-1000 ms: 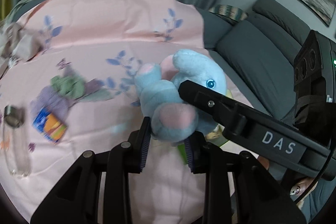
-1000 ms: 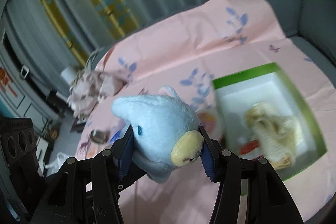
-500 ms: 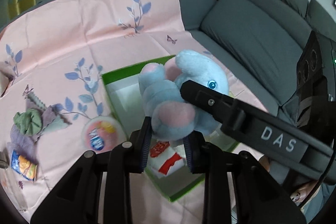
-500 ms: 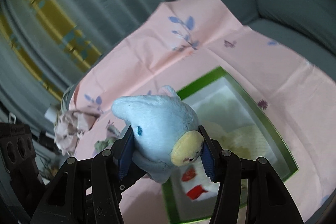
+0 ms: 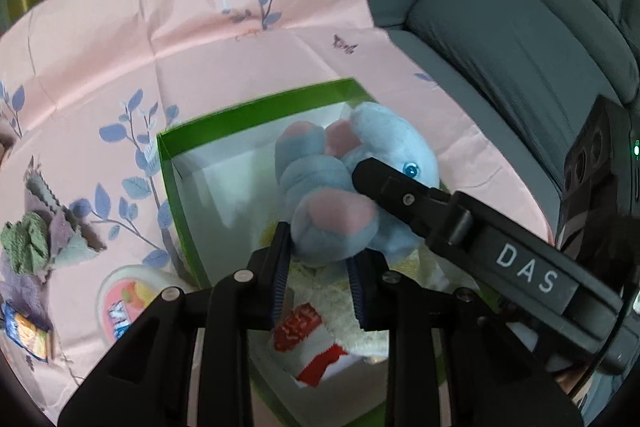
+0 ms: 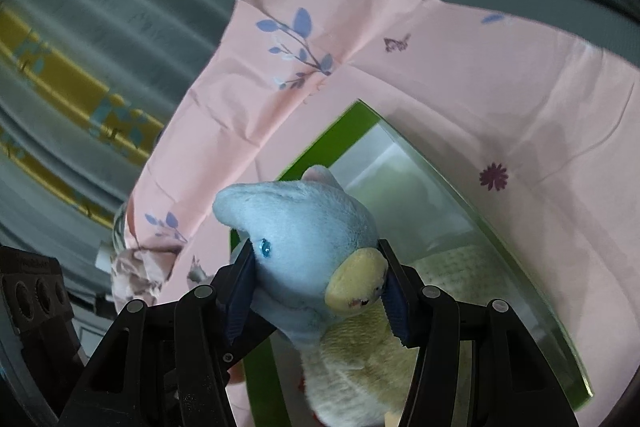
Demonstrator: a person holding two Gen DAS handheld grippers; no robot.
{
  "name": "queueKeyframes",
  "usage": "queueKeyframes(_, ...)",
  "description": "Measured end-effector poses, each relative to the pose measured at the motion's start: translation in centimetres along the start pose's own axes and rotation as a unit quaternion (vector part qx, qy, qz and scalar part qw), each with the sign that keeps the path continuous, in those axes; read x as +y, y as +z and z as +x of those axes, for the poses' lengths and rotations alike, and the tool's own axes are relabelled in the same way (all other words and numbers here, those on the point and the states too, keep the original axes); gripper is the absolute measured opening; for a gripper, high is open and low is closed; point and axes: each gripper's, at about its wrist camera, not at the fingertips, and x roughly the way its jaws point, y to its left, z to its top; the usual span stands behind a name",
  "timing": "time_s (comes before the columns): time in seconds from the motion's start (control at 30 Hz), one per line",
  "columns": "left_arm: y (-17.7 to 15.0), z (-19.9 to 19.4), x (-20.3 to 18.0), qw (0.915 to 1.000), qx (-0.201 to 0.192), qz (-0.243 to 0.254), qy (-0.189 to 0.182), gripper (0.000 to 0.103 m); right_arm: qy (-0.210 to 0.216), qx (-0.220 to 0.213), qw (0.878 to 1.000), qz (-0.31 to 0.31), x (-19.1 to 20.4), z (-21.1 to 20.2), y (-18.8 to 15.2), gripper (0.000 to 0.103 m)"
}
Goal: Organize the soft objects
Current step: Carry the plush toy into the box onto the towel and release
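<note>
Holding the plush (image 5: pixel 352 183) over the box (image 5: pixel 256 111), we keep both grips: left gripper (image 5: pixel 320 267) clamped on its foot end, right gripper (image 6: pixel 316 291) half-wide on its head. We lower it level onto the cream knit (image 6: pixel 460 267) before releasing. The toy hides the box floor; the near rim is cut off.
</note>
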Motion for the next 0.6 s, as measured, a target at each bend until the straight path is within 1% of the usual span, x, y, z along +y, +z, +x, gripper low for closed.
queueKeyframes(0.03, -0.1, 0.6, 0.0, 1.0000, 0.008, -0.001, 0.002, 0.025, -0.004, 0.004, 1.000, 0.009, -0.3, 0.4, 0.0, 0.057)
queueKeyframes(0.1, -0.3, 1.3, -0.2, 0.9998, 0.017, -0.002, 0.004, 0.025, -0.026, 0.018, 0.999, 0.024, -0.9, 1.0, -0.2, 0.057)
queueKeyframes(0.2, -0.7, 1.5, -0.5, 0.9997, 0.021, -0.008, 0.003, 0.025, -0.052, 0.021, 0.998, 0.033, -1.3, 1.1, -0.3, 0.058)
queueKeyframes(0.27, -0.9, 1.1, -0.7, 0.9997, 0.022, -0.007, 0.000, 0.026, -0.057, 0.020, 0.998, 0.035, -1.4, 0.6, -0.5, 0.061)
queueKeyframes(0.33, -1.2, 0.7, -0.7, 0.9995, 0.029, -0.004, -0.006, 0.027, -0.076, 0.019, 0.996, 0.030, -1.4, 0.1, -0.5, 0.066)
queueKeyframes(0.37, -1.3, 0.3, -0.7, 0.9994, 0.033, -0.005, -0.011, 0.030, -0.088, 0.016, 0.996, 0.026, -1.3, -0.3, -0.6, 0.066)
queueKeyframes(0.43, -1.6, -0.6, -0.4, 0.9993, 0.029, -0.010, -0.023, 0.038, -0.089, 0.013, 0.996, 0.023, -1.3, -0.8, -0.7, 0.071)
queueKeyframes(0.5, -2.1, -2.1, 0.1, 0.9994, 0.016, -0.015, -0.028, 0.058, -0.110, 0.002, 0.994, 0.015, -1.0, -1.7, -0.9, 0.073)
queueKeyframes(0.53, -2.3, -2.8, 0.3, 0.9995, 0.009, -0.016, -0.028, 0.060, -0.116, -0.005, 0.993, 0.010, -0.8, -2.1, -1.0, 0.074)
queueKeyframes(0.6, -2.7, -4.3, 0.9, 0.9996, -0.002, -0.013, -0.027, 0.067, -0.114, -0.014, 0.993, 0.000, -0.2, -3.1, -1.2, 0.075)
